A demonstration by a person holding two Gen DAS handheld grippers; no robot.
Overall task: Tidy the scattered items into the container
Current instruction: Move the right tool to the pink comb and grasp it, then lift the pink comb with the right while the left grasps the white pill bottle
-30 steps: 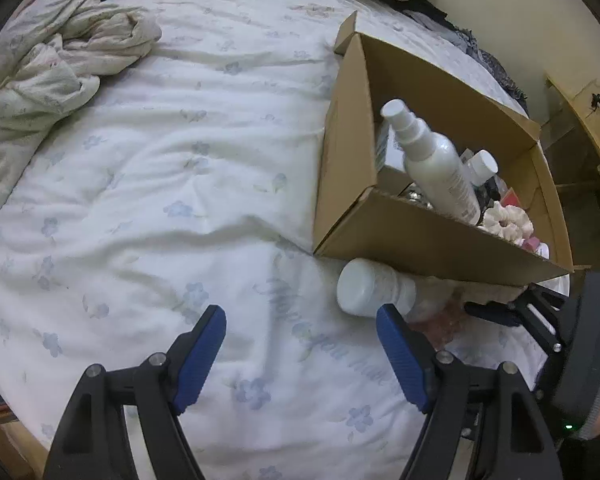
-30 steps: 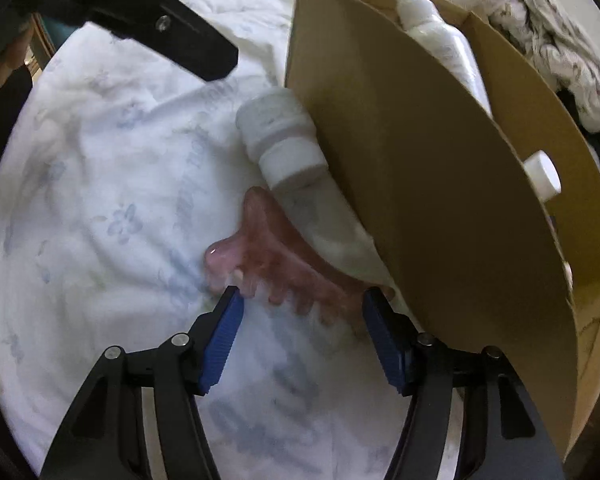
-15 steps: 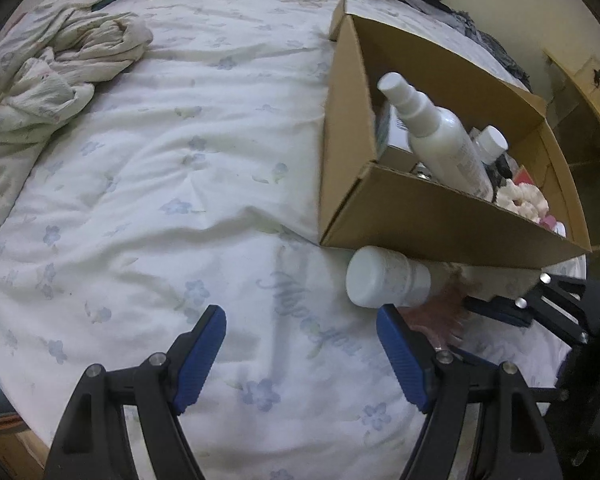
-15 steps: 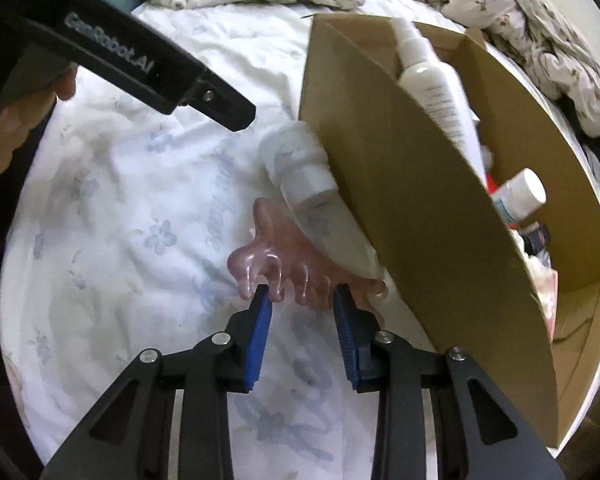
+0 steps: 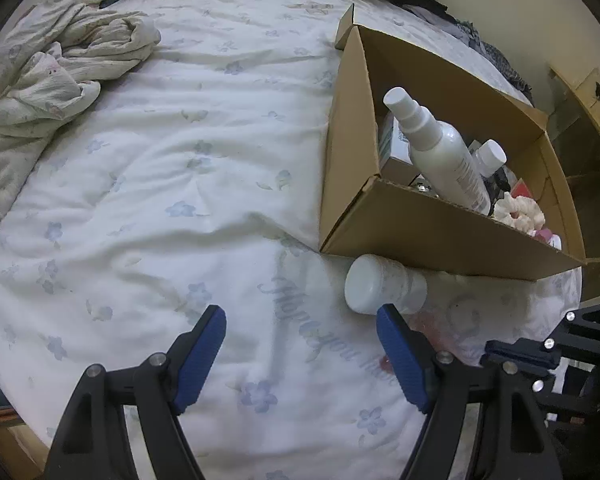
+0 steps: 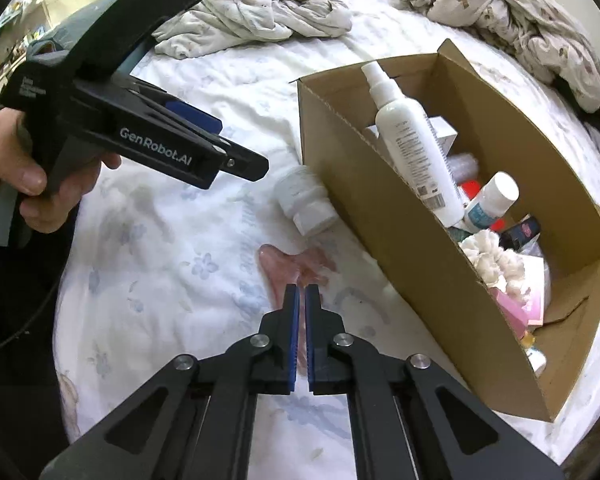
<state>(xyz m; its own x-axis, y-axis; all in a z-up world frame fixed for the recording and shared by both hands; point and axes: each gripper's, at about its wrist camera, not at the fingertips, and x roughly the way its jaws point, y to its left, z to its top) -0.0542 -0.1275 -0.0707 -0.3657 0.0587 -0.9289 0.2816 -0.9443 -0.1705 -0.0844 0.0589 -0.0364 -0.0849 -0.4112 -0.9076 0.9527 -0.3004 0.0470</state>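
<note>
The right gripper [image 6: 302, 294], at lower centre of the right wrist view, has its jaws drawn almost together on the near edge of the pink comb-shaped piece [image 6: 290, 266]; a thin gap shows between the pads, so I judge it pinched, not merely touched. The piece is blurred and lies directly ahead of the fingertips, spreading left-right across the frame.

The cardboard box [image 6: 400, 272] lies to the right of the jaws, its near wall running from upper centre to lower right. The coming lift must travel rightward over that wall.

The white jar [image 5: 384, 290] lies on its side against the box's outer wall, long axis roughly along that wall. The left gripper [image 5: 300, 350] has its jaws wide apart; the jar sits just beyond its right-hand finger, so this hand is the nearer.
</note>
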